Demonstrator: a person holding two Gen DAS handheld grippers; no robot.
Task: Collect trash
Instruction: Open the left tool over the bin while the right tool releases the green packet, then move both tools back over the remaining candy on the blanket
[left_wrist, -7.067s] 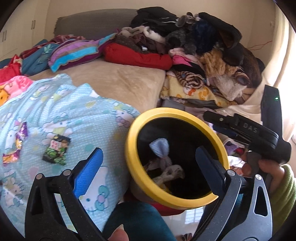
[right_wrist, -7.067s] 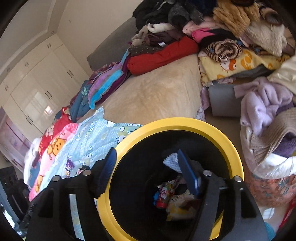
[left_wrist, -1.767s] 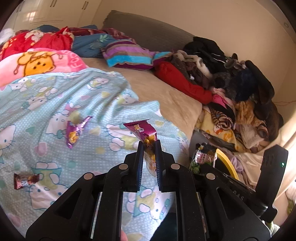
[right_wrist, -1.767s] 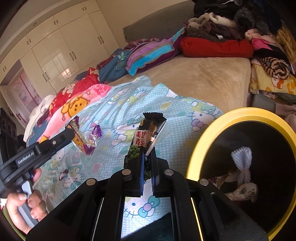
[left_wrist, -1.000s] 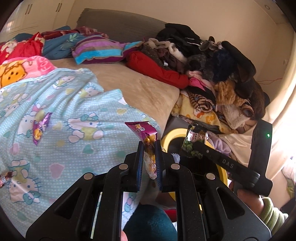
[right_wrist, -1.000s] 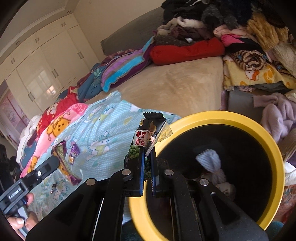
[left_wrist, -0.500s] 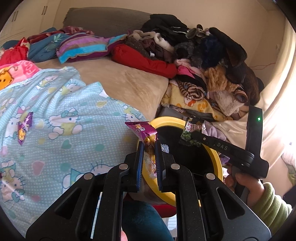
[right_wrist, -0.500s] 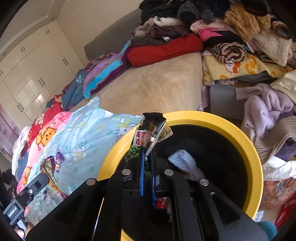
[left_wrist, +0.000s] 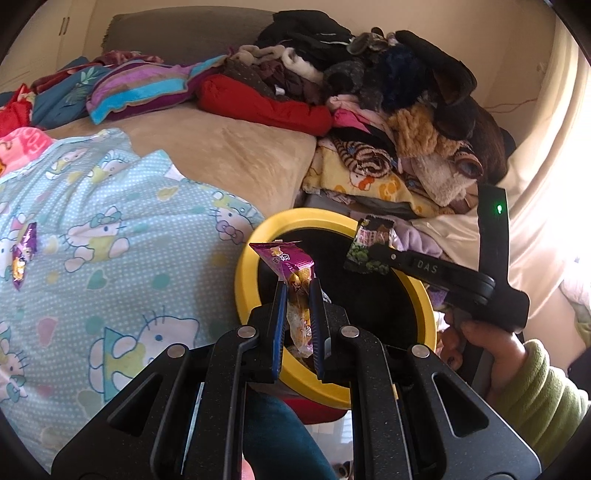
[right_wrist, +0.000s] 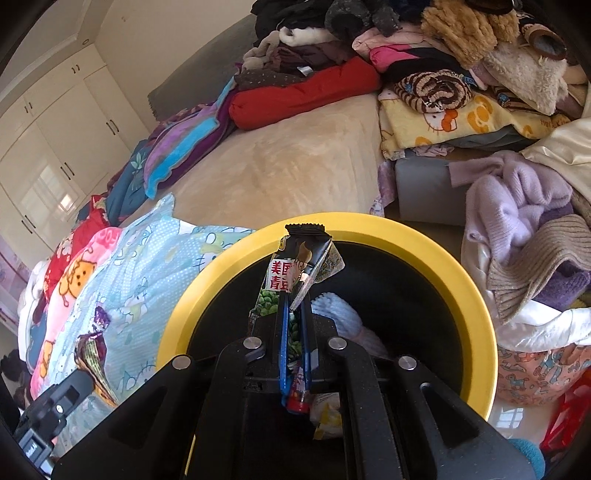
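Observation:
My left gripper (left_wrist: 298, 288) is shut on a purple snack wrapper (left_wrist: 291, 269) and holds it over the near left rim of the yellow-rimmed black bin (left_wrist: 247, 258). My right gripper (right_wrist: 294, 306) is shut on a black and green pea-snack wrapper (right_wrist: 301, 258) above the bin's opening (right_wrist: 476, 295); this wrapper also shows in the left wrist view (left_wrist: 371, 245). The bin holds a white foam net (right_wrist: 336, 314) and other wrappers. One more purple wrapper (left_wrist: 22, 251) lies on the light-blue Hello Kitty blanket (left_wrist: 110, 258).
The bin stands beside the bed. A beige blanket (left_wrist: 221, 155) covers the bed's middle. Piled clothes (left_wrist: 388, 92) rise behind and right of the bin. A lilac sweater (right_wrist: 517, 199) lies to the bin's right. White wardrobes (right_wrist: 55, 140) stand at the far left.
Both grippers have carried their wrappers from over the blanket to the bin. The right gripper has come further over the bin's opening; the left now reaches its rim.

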